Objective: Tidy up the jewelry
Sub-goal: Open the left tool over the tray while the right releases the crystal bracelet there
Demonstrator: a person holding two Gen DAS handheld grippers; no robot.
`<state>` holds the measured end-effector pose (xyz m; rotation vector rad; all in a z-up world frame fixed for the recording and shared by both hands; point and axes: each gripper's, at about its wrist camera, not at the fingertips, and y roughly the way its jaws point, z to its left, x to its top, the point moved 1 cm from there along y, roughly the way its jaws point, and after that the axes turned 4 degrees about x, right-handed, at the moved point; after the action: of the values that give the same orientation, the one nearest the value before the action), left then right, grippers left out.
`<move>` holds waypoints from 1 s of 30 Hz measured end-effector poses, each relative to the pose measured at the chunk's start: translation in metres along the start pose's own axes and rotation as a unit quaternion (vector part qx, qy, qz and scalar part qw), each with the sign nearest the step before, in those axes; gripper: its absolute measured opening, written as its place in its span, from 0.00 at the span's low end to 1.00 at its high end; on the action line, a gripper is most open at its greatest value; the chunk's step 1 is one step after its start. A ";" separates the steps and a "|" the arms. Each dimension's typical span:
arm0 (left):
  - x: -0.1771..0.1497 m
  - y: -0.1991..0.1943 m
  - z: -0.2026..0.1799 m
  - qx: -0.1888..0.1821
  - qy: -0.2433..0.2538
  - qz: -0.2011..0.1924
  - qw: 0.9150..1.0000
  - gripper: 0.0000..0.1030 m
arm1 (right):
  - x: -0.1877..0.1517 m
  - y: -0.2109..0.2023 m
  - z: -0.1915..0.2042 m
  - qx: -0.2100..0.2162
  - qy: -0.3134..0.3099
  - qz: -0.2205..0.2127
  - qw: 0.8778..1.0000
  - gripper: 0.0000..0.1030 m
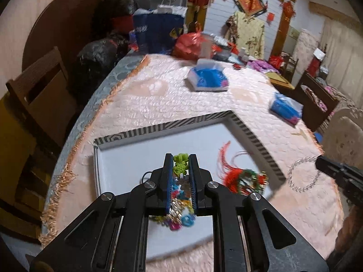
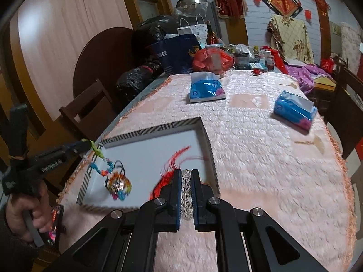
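My left gripper [image 1: 181, 158] is shut on a colourful beaded ornament [image 1: 180, 170] with a green flower top, hanging over the white tray [image 1: 127, 163]. From the right wrist view that left gripper [image 2: 89, 145] shows at the left with the colourful ornament [image 2: 118, 184] dangling above the white tray [image 2: 147, 158]. My right gripper [image 2: 186, 172] is shut on a clear bead bracelet [image 2: 186, 195] beside the tray's right rim. The left wrist view shows the bracelet [image 1: 301, 174] as a ring hanging from the right gripper [image 1: 318, 161]. A red tasselled ornament [image 1: 240, 176] lies in the tray.
The tray has a striped rim and sits on a pink quilted tablecloth [image 2: 261, 147]. Two blue tissue packs [image 2: 205, 90] [image 2: 295, 111] lie farther back. Bags and clutter [image 2: 181, 54] crowd the table's far end. Wooden chairs [image 2: 88, 111] stand to the left. A hand [image 2: 25, 217] holds the left gripper's handle.
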<state>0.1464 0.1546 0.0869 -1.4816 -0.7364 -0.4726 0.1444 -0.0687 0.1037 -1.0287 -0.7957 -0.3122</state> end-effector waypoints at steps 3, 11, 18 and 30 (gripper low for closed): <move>-0.003 0.020 0.002 0.007 -0.003 0.012 1.000 0.12 | 0.011 0.016 0.004 0.002 -0.002 0.000 1.000 0.07; -0.019 0.069 0.002 0.032 -0.004 0.059 0.998 0.12 | 0.021 0.075 0.014 0.012 -0.003 0.030 0.999 0.07; -0.034 0.091 0.007 0.051 0.000 0.093 0.994 0.12 | 0.010 0.115 0.007 0.008 0.008 0.061 0.998 0.07; -0.040 0.094 0.004 0.057 -0.003 0.101 0.993 0.14 | -0.016 0.126 -0.020 -0.021 0.025 0.101 0.994 0.07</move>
<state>0.1828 0.1580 -0.0088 -1.4332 -0.6000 -0.2674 0.2155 -0.0244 0.0059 -1.1278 -0.6357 -0.1818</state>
